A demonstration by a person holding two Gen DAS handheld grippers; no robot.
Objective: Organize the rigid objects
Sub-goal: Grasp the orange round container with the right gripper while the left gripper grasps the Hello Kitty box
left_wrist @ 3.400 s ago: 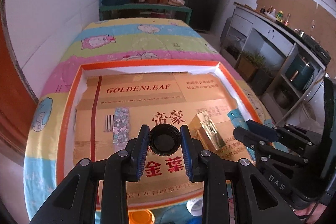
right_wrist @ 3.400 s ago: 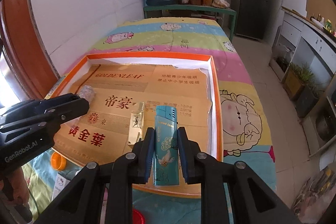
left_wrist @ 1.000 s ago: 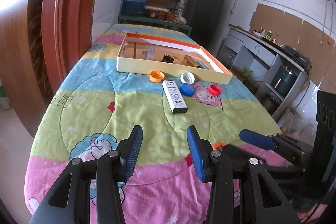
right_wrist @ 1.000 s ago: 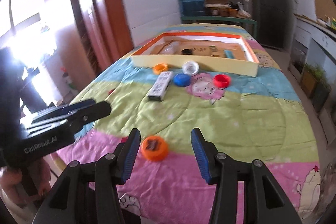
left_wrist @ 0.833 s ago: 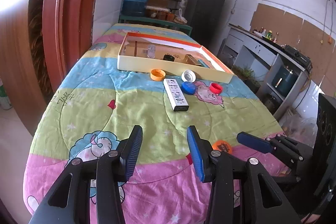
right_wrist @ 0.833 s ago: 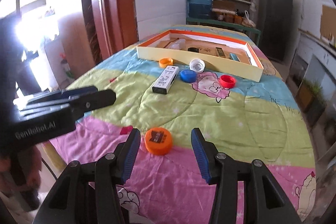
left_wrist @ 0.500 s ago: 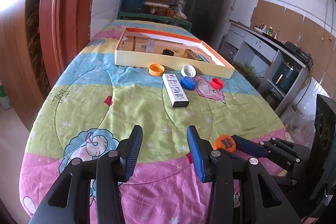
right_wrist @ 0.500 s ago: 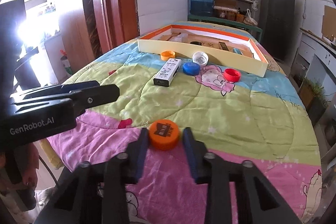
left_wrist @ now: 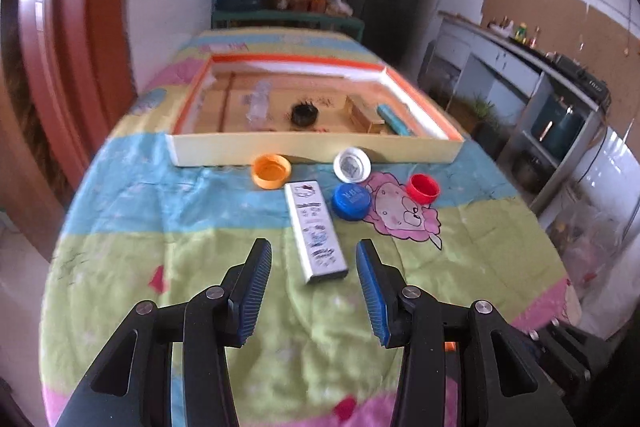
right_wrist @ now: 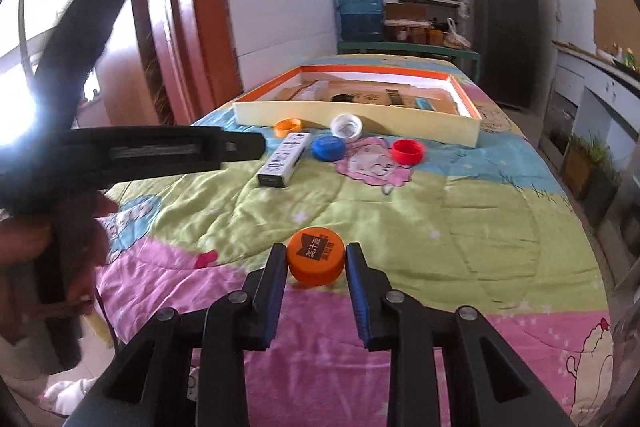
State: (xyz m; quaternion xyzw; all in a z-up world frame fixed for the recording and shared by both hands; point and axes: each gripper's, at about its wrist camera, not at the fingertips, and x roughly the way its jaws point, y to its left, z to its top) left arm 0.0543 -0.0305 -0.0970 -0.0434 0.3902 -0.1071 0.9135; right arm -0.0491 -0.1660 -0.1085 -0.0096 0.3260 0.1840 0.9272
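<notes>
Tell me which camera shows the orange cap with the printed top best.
The right wrist view: the orange cap sits sharp and centred, pinched between the right tool fingers, printed top facing up. The left wrist view shows only an orange sliver, apparently that cap, behind its own tool.

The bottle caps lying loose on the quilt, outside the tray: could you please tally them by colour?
Orange: 2, one by the tray, one between the right gripper's fingers
White: 1
Blue: 1
Red: 1
Total: 5

Surface: my cartoon quilt [left_wrist: 168, 235].
Far end: tray [left_wrist: 312, 147].
Before it: orange cup [left_wrist: 271, 171], white lid [left_wrist: 352, 165], blue cap [left_wrist: 350, 201], red cap [left_wrist: 422, 187], slim box [left_wrist: 316, 231].
Near me: orange cap [right_wrist: 315, 261].
</notes>
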